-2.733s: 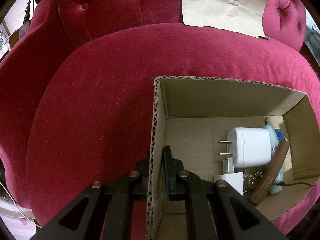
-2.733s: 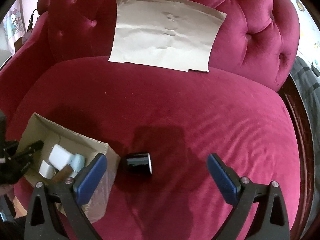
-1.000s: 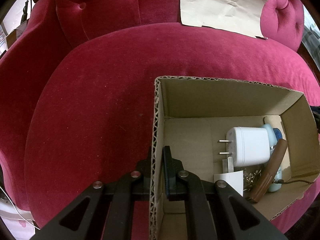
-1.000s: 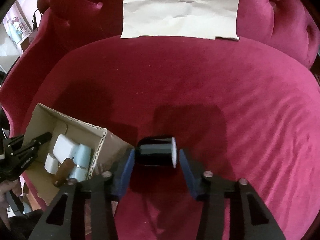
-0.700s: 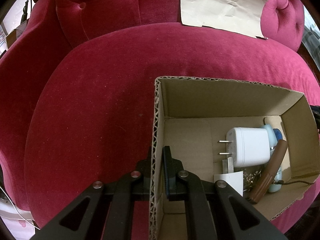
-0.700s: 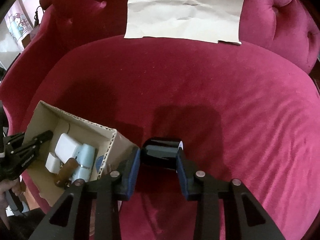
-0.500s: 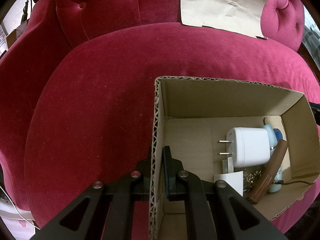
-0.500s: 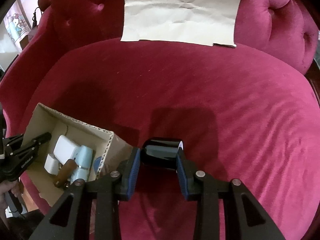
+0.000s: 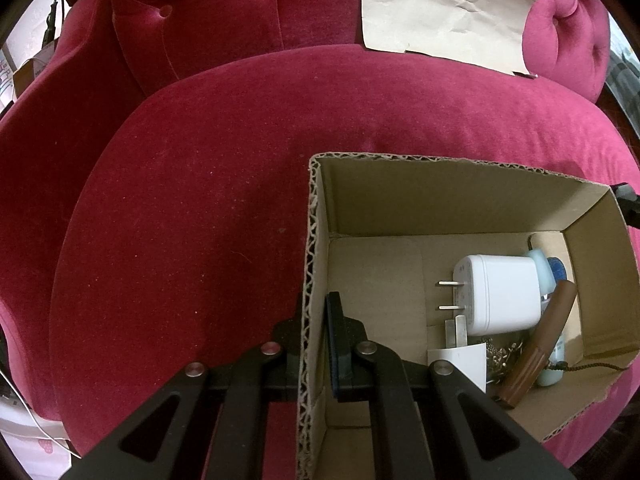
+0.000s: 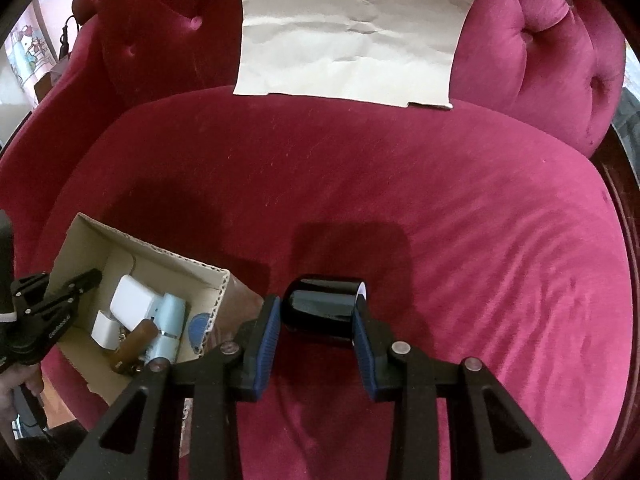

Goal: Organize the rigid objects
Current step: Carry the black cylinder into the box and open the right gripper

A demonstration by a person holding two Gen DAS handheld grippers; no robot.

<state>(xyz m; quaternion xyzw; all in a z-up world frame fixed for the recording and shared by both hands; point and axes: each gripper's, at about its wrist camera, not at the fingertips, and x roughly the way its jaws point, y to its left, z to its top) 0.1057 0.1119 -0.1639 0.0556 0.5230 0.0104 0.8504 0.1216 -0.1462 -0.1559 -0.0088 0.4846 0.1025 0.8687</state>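
Observation:
A cardboard box (image 9: 448, 184) sits on the red velvet sofa seat; it also shows in the right wrist view (image 10: 132, 240) at the lower left. My left gripper (image 9: 314, 320) is shut on the box's left wall. The box holds a white plug adapter (image 9: 504, 292), a brown handle (image 9: 536, 348), a pale blue bottle (image 10: 168, 320) and a small white cube (image 10: 104, 328). My right gripper (image 10: 316, 316) is shut on a black glossy cylinder (image 10: 320, 304) and holds it just right of the box, slightly above the seat.
A sheet of brown paper (image 10: 352, 36) leans on the tufted backrest. The sofa seat (image 10: 460, 216) spreads wide to the right. The sofa's wooden edge (image 10: 624, 200) lies at the far right. A hand (image 10: 16, 388) holds the left gripper (image 10: 56, 300) at the box.
My right gripper came down around the black cylinder, closed on it and lifted it slightly off the seat. My left gripper has stayed shut on the box wall.

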